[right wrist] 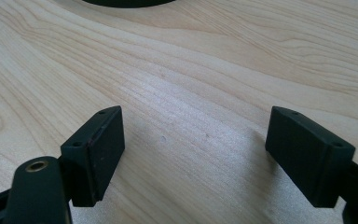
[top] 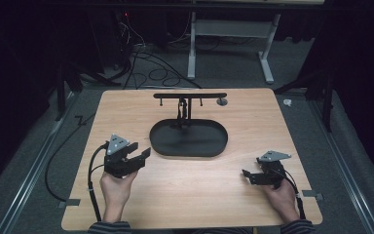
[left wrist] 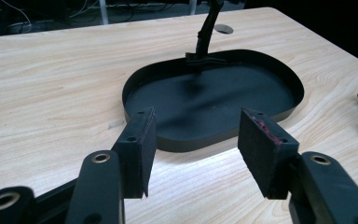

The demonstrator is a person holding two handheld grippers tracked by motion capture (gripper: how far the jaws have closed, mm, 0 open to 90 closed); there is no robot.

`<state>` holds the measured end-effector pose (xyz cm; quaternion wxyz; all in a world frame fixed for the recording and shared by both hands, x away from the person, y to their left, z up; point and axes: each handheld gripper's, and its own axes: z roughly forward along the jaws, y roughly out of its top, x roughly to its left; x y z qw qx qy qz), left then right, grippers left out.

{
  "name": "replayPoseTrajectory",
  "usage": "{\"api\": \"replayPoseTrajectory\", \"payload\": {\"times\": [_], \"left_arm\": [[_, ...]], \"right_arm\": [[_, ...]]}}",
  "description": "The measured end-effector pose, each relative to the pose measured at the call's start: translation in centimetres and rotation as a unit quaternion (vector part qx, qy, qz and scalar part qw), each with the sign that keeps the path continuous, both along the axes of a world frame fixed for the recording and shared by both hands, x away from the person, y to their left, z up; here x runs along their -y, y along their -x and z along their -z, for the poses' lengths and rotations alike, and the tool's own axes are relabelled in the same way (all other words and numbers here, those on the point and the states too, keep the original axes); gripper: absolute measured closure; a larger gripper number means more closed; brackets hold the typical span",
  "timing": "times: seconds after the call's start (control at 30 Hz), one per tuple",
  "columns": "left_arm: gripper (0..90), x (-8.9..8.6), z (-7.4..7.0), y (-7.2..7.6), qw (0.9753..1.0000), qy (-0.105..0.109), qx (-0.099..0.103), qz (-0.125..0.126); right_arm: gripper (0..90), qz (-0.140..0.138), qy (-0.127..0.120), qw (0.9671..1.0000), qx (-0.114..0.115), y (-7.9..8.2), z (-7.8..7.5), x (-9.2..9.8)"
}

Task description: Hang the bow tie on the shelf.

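In the high view the person's two forearms come up from the bottom edge, sleeves striped, one at the lower left and one at the lower right of the wooden table (top: 185,195). The left hand (top: 116,187) stands with its wrist fairly straight and holds the left gripper (top: 143,155) up and forward, its jaws angled toward the upper right of the frame, at the near left end of the black oval tray (top: 163,146). The gripper's tips lie just beside the tray's rim without touching it. Its jaws are spread wide with nothing between them; in the left gripper view the two black pads (left wrist: 140,149) stand well apart, framing the tray's near rim (left wrist: 186,142) and bare wood.

The right hand (top: 282,195) sits lower and farther out, in the lower right of the high view, wrist bent inward so that the right gripper (top: 246,176) points toward the left of the frame, low over the table. It is well apart from the tray. Its jaws are also spread with nothing held; in the right gripper view the pads (right wrist: 100,149) flank bare wood grain, and a sliver of the tray's edge (right wrist: 126,3) shows at the top of the frame.

The tray lies at the middle of the table, and a thin black stand with a crossbar (top: 190,95) rises from its far side.
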<state>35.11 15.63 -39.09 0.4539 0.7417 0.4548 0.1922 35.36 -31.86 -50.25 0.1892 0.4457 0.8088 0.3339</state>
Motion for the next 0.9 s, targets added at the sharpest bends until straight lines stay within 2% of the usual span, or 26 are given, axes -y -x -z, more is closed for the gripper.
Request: {"api": "replayPoseTrajectory", "payload": {"times": [0.57, 0.9], "left_arm": [[47.7, -0.9, 1.1, 0.9, 0.9999, 0.001, -0.009, -0.007], [47.4, -1.7, 2.3, 1.4, 0.9996, 0.009, -0.02, -0.016]], "right_arm": [[20.7, -0.001, 0.001, 1.0, 0.002, -0.1, 0.0, 0.0], [20.7, -0.001, 0.001, 1.0, 0.002, -0.1, 0.0, 0.0]]}}
